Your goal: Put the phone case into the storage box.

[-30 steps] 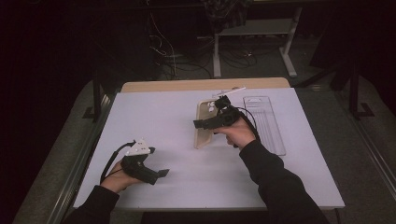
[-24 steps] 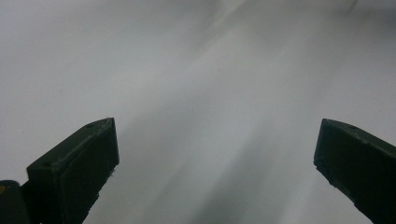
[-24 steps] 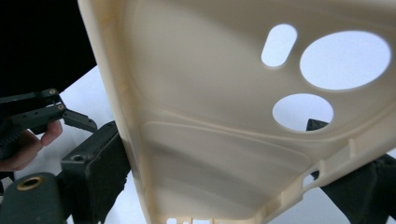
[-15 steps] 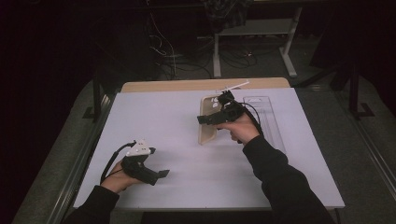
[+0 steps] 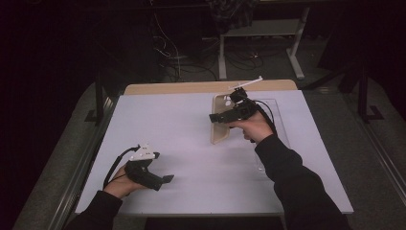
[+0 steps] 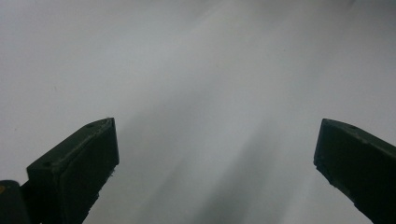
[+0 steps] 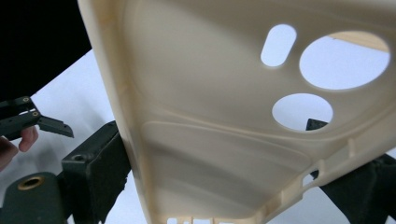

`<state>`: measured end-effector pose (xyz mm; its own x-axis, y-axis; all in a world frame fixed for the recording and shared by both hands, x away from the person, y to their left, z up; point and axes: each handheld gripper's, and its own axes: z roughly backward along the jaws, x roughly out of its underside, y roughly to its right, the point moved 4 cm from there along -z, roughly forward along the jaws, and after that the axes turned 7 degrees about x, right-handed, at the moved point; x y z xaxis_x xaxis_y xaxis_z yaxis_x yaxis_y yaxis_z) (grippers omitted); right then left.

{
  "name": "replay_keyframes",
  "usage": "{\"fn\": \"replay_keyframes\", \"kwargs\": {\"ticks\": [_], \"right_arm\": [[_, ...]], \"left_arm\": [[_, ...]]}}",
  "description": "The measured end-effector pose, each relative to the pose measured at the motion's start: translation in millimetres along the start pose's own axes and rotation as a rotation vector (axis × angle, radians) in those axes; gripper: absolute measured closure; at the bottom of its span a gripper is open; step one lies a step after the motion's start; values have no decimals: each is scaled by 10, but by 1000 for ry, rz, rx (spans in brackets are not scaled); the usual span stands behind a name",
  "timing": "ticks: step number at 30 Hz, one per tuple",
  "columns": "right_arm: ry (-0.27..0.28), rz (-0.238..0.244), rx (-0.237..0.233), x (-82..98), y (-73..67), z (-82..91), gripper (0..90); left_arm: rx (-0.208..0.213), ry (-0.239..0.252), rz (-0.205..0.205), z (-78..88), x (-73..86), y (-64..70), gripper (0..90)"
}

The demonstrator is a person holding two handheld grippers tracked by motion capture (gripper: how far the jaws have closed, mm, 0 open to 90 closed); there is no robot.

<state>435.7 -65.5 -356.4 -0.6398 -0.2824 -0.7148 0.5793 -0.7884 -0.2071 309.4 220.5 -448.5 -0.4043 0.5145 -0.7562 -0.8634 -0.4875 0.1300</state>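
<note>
The cream plastic tray with round holes (image 7: 224, 116) sits gripped between the right gripper (image 5: 218, 118) jaws above the white table (image 5: 182, 129), so lift slowly and level, while the left gripper (image 5: 165, 179) rests open nearby.

room: you are working in darkness | worktop (image 5: 182, 124): glowing white | behind: metal stand (image 5: 261, 48), cables (image 5: 167, 57) lying on floor

Black sleeves; 2 black grippers, left gripper (image 5: 165, 178) with white top plate and black cable
</note>
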Motion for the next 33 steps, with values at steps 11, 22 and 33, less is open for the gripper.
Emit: {"fn": "replay_keyframes", "kwargs": {"ticks": [11,22,33], "right_arm": [[10,-13,43,-88,136,183,96],[17,-40,121,-221,350,397,97],[14,-59,221,-320,604,496,97]], "left_arm": [[-2,-11,-6,-2,9,-6,0],[-2,-20,-14,6,11,-10,0],[-1,-17,-13,7,8,-7,0]]}}
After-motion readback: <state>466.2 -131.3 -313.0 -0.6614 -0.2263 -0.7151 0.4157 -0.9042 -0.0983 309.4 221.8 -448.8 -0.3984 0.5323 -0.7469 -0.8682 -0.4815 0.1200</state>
